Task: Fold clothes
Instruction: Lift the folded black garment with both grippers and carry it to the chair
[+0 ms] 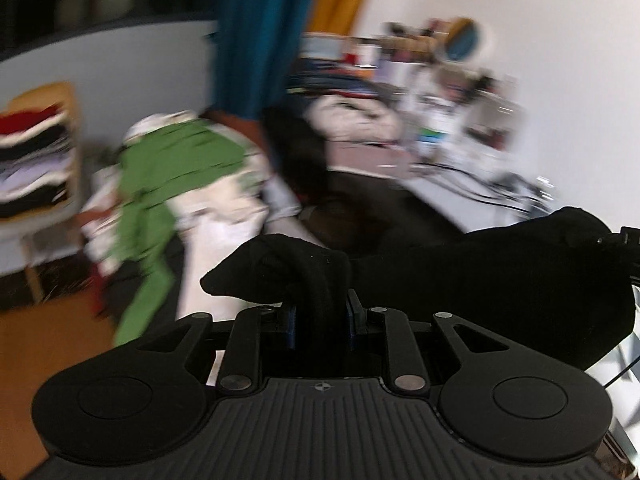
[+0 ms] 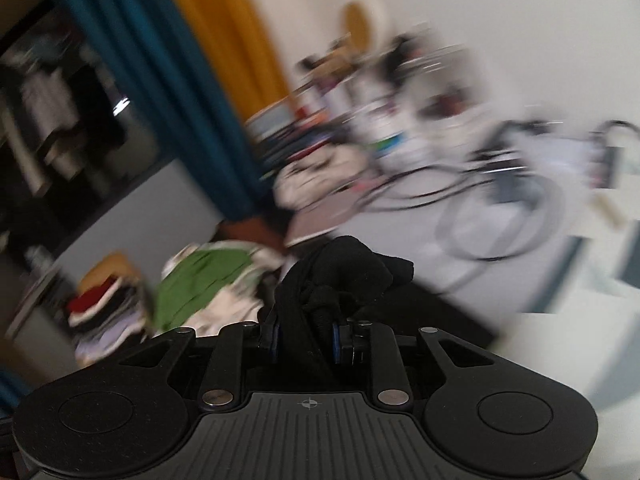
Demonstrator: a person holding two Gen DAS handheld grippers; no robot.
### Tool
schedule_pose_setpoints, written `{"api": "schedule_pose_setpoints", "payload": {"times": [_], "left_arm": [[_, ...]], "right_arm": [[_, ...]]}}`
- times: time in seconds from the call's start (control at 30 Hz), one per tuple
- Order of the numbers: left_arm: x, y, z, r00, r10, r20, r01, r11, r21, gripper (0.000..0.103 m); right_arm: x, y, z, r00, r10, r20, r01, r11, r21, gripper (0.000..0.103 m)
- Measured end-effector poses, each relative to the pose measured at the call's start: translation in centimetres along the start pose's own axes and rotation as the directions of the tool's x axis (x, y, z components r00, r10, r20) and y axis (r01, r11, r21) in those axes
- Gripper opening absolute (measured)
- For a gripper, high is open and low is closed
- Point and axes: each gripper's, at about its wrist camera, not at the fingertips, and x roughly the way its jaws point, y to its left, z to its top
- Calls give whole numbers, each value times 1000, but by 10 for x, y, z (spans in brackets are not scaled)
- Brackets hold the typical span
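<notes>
A black garment [image 1: 480,280] hangs stretched in the air between both grippers. My left gripper [image 1: 320,320] is shut on one bunched edge of it, with a fold sticking out to the left. The cloth runs to the right, where part of the other gripper [image 1: 624,240] shows at the frame edge. In the right wrist view my right gripper [image 2: 306,340] is shut on a bunched knot of the same black garment [image 2: 348,268]. Both views are blurred by motion.
A heap of green and white clothes [image 1: 180,168] lies on a chair to the left, also in the right wrist view [image 2: 200,280]. A stack of folded clothes [image 1: 36,160] sits on a wooden chair. A white desk [image 2: 500,216] carries cables and clutter. Blue curtain [image 1: 256,32] behind.
</notes>
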Motion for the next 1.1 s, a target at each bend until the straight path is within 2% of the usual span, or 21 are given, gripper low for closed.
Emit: {"api": "schedule_pose_setpoints", "payload": {"times": [0.17, 0.43, 0.63, 0.83, 0.97, 1.1], "left_arm": [[12, 56, 1, 995, 87, -47, -91, 990, -106, 22], [40, 118, 46, 978, 197, -67, -203, 972, -116, 22], [62, 158, 76, 966, 247, -75, -256, 954, -156, 22], [75, 219, 86, 959, 265, -104, -282, 936, -211, 22], [77, 274, 87, 963, 251, -101, -269, 933, -241, 22], [78, 342, 90, 973, 208, -102, -227, 942, -248, 22]], "right_arm": [[64, 70, -5, 992, 89, -91, -97, 991, -88, 20], [169, 134, 7, 967, 156, -203, -179, 979, -100, 20], [253, 172, 21, 946, 181, -270, -218, 969, -114, 20], [323, 214, 17, 924, 177, -338, -233, 964, -132, 20], [359, 255, 3, 913, 147, -380, -220, 963, -158, 20], [390, 313, -19, 919, 118, -375, -204, 959, -198, 20]]}}
